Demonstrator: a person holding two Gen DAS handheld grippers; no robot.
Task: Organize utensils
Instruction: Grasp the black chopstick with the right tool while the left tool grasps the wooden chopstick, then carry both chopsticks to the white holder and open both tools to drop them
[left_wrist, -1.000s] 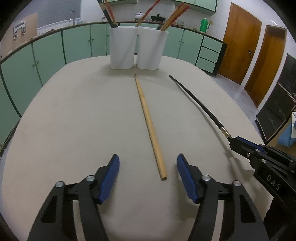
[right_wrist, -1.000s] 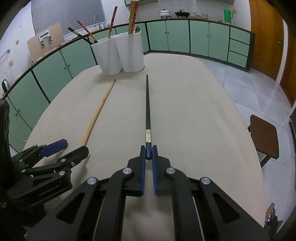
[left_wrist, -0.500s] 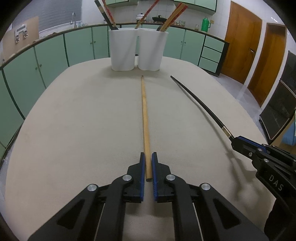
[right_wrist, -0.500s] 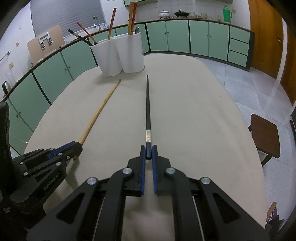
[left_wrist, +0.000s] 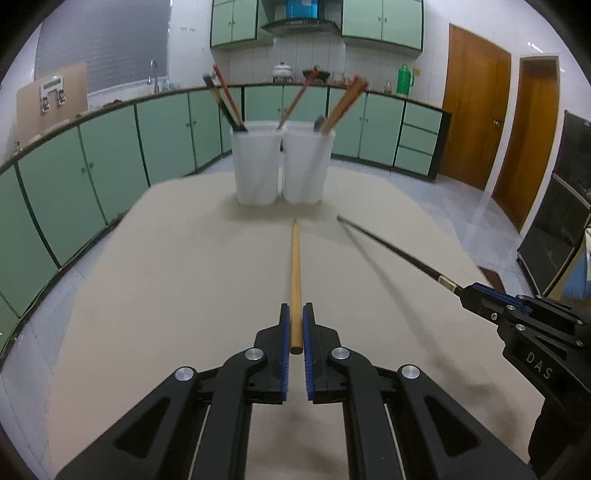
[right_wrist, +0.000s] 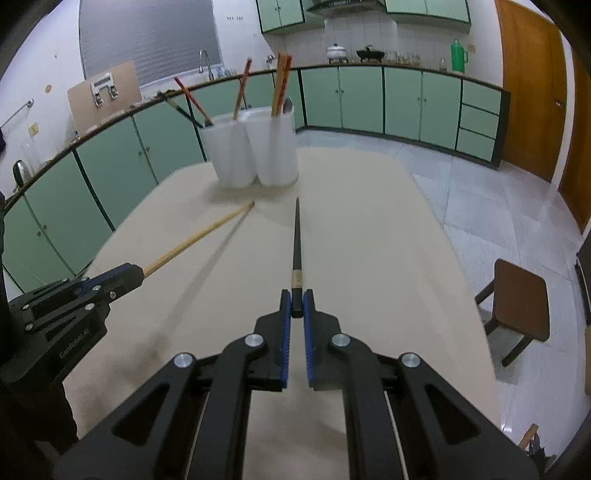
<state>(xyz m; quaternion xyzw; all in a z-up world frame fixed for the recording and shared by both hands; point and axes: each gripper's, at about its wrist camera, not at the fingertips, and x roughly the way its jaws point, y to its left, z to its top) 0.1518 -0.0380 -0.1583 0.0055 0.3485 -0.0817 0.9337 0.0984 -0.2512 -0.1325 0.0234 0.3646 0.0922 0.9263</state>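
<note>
The left gripper is clenched on the thick butt end of a light wooden chopstick, whose long axis runs straight out along the fingers, its narrow tip pointing at the two white utensil holders at the far end of the beige table. The stick's shadow on the table lies apart from it in the right wrist view, so it appears lifted off the surface, roughly level. The right gripper is likewise clamped on the blunt end of a black chopstick with a pale band near the grip; its axis also runs forward, tapering to a point aimed just right of the holders. The two sticks converge slightly toward the holders, tips near but apart. Red, orange and dark chopsticks stand tilted in the holders.
</note>
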